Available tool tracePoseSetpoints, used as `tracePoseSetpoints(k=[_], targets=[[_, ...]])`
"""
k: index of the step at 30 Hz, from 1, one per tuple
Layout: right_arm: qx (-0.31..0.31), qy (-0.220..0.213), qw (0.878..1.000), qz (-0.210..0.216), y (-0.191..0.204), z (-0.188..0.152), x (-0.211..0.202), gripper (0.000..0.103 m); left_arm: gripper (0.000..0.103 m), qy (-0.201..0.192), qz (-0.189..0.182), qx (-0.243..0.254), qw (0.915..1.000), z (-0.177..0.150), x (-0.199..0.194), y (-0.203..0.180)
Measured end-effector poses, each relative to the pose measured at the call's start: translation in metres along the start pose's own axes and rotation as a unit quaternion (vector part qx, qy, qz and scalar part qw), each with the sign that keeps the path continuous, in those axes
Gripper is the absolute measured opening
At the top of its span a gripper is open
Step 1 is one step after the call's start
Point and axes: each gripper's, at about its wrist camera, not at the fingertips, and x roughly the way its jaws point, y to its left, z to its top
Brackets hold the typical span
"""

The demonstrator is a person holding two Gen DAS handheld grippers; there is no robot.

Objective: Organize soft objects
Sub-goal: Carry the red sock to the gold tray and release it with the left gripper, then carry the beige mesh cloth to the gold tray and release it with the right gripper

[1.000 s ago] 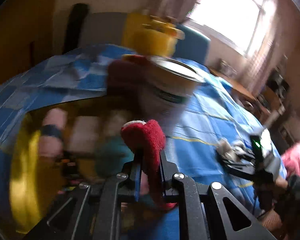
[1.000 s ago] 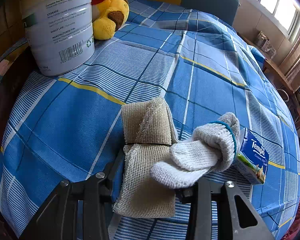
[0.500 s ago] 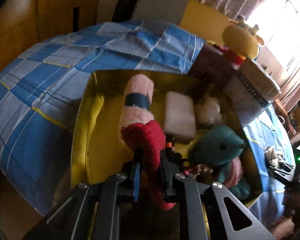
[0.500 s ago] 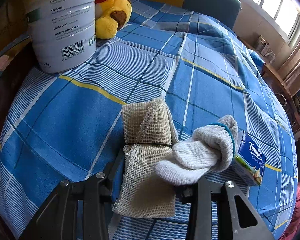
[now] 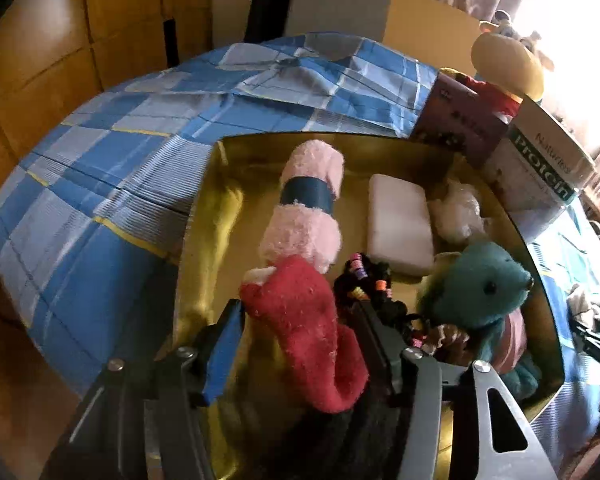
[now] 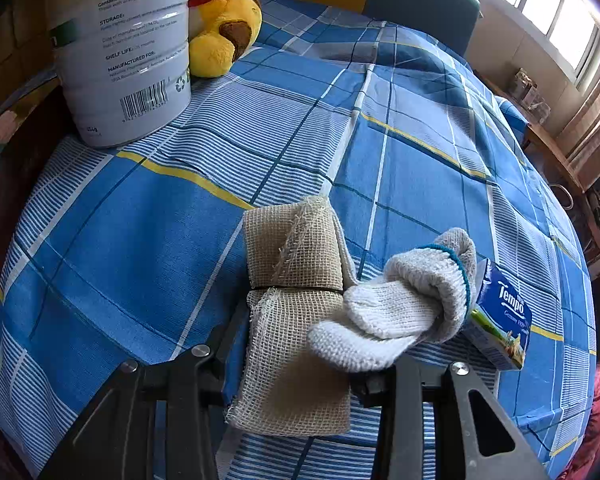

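Observation:
My left gripper (image 5: 300, 320) is open over the yellow tray (image 5: 204, 240); a red sock (image 5: 308, 328) lies loose between its spread fingers. The tray holds a pink sock with a blue band (image 5: 308, 208), a white pad (image 5: 400, 224), a teal plush bear (image 5: 480, 288), black hair ties (image 5: 372, 292) and a white fluffy item (image 5: 456, 208). My right gripper (image 6: 312, 344) is open around a beige mesh cloth roll (image 6: 296, 304) on the blue checked cloth (image 6: 140, 240). A white-grey knit glove (image 6: 404, 308) lies over its right finger.
A white protein tub (image 6: 124, 56) and a yellow plush bear (image 6: 224, 20) stand at the back left in the right wrist view. A blue Tempo tissue pack (image 6: 500, 316) lies right of the glove. A dark red box (image 5: 456, 124) stands behind the tray.
My left gripper swung left to above the tray and opened, letting go of the red sock. My right gripper has barely moved.

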Motion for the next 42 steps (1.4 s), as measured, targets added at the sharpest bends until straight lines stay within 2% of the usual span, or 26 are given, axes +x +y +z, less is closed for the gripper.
tracePoseSetpoints(k=[4,7,11,17,22,25,28,31,37,40,42], targets=[[0.001,0.0,1.0,0.0,0.0,0.0,0.0,0.041,0.059,-0.024,0.023,0.005,0.9994,-0.001,-0.015,-0.002],[0.004,0.002,1.0,0.002,0.0,0.0,0.0,0.041,0.06,-0.042,0.027,0.011,0.9987,-0.002,-0.026,-0.004],[0.009,0.003,1.0,0.004,-0.001,0.0,0.0,0.041,0.06,-0.056,0.008,0.017,0.9982,-0.002,-0.04,-0.013],[0.025,0.009,1.0,0.01,-0.005,0.003,0.001,0.041,0.066,-0.059,-0.034,0.037,0.997,-0.005,-0.045,-0.031],[0.042,0.036,0.998,0.015,-0.009,0.011,0.002,0.04,0.066,-0.062,-0.037,0.054,0.996,-0.005,-0.042,-0.039],[0.048,0.051,0.997,0.012,-0.014,0.029,-0.003,0.04,0.066,-0.061,-0.041,0.049,0.9961,-0.004,-0.04,-0.036],[0.064,0.039,0.997,0.008,-0.025,0.062,-0.018,0.04,0.066,-0.059,-0.047,0.038,0.9965,-0.002,-0.036,-0.03],[0.075,0.02,0.997,-0.002,-0.036,0.109,-0.034,0.04,0.066,-0.058,-0.056,0.033,0.9962,0.0,-0.033,-0.025],[0.09,-0.02,0.993,-0.079,-0.049,0.233,-0.052,0.04,0.066,-0.065,-0.059,0.03,0.9957,0.005,-0.033,-0.021],[0.104,-0.06,0.988,-0.102,-0.045,0.296,-0.072,0.04,0.07,-0.067,-0.057,0.03,0.9957,0.006,-0.033,-0.018],[0.096,-0.099,0.985,-0.108,-0.029,0.335,-0.091,0.04,0.072,-0.067,-0.054,0.029,0.9959,0.007,-0.032,-0.017]])
